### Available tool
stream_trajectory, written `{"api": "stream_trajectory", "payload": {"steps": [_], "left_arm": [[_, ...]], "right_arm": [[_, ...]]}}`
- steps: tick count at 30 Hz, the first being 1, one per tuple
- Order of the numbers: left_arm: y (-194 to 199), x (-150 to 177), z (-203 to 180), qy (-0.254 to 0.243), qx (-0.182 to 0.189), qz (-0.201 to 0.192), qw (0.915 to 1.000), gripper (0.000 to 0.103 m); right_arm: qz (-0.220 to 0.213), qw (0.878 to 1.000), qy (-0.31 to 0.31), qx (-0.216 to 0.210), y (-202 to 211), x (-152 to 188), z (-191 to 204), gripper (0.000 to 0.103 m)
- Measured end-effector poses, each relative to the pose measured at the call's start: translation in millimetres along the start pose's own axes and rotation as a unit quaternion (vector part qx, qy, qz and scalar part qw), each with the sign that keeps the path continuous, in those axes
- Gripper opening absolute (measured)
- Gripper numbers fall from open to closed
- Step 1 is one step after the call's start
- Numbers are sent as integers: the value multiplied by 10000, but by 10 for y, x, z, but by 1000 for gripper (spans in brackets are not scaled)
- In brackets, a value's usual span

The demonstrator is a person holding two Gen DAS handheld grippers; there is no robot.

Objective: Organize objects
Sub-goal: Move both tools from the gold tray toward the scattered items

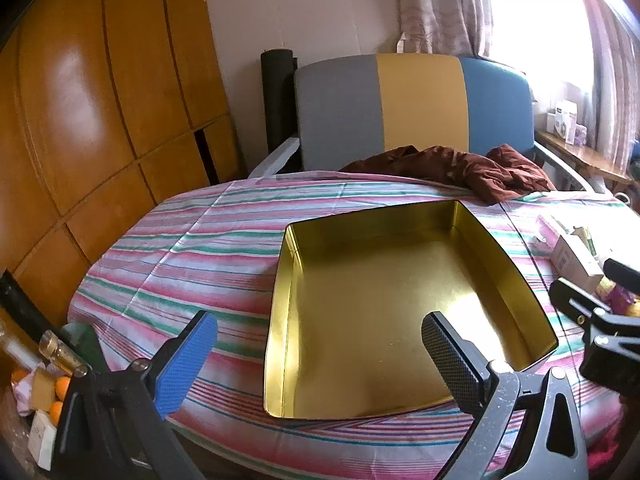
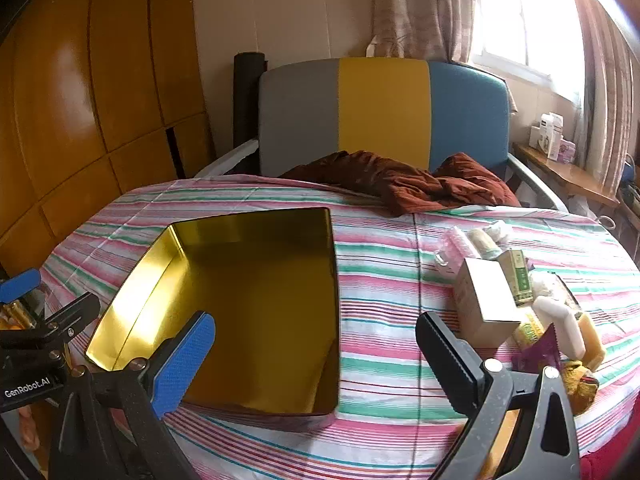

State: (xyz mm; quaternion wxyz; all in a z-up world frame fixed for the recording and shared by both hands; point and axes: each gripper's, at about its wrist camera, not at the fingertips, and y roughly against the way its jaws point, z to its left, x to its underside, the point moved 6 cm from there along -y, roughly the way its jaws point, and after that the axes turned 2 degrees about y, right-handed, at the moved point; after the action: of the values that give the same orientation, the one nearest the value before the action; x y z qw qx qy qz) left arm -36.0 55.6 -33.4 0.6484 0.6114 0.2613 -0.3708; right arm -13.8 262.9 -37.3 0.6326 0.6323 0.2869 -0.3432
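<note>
Between my left claw (image 1: 320, 356), spread wide and gripping nothing, lies the near-left wall of the gold tin (image 1: 280, 300). My right claw (image 2: 316, 356) hangs equally wide and bare over the striped worktop (image 2: 380, 320), between the tin (image 2: 256, 300) and the pile of small boxes and packets (image 2: 516, 300). I judge nothing sorted yet: the tin is bare, everything waits outside. A brown garment (image 2: 400, 184) lies beyond, clear of my path.

Gold tin and small packages on a striped tablecloth

An open gold tin (image 2: 256, 300) sits mid-table (image 2: 380, 360); boxes and packets (image 2: 516, 304) cluster near the right edge, and a crumpled brown cloth (image 2: 404, 184) drapes the far edge.
</note>
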Motion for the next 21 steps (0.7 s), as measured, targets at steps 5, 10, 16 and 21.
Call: {"api": "stream_trajectory", "payload": {"steps": [5, 10, 16, 21], "left_arm": [[-1, -7, -54, -92, 8, 7, 10000, 103], [12, -28, -182, -292, 89, -28, 9995, 103], [23, -48, -360, -504, 291, -35, 9983, 103], [32, -67, -525, -667, 443, -43, 9968, 103]], "right_arm": [[-20, 9999, -98, 79, 47, 3, -133, 102], [-1, 9996, -231, 189, 91, 40, -308, 102], [-25, 9982, -439, 401, 188, 51, -599, 102], [-55, 9962, -605, 621, 287, 67, -865, 102]]}}
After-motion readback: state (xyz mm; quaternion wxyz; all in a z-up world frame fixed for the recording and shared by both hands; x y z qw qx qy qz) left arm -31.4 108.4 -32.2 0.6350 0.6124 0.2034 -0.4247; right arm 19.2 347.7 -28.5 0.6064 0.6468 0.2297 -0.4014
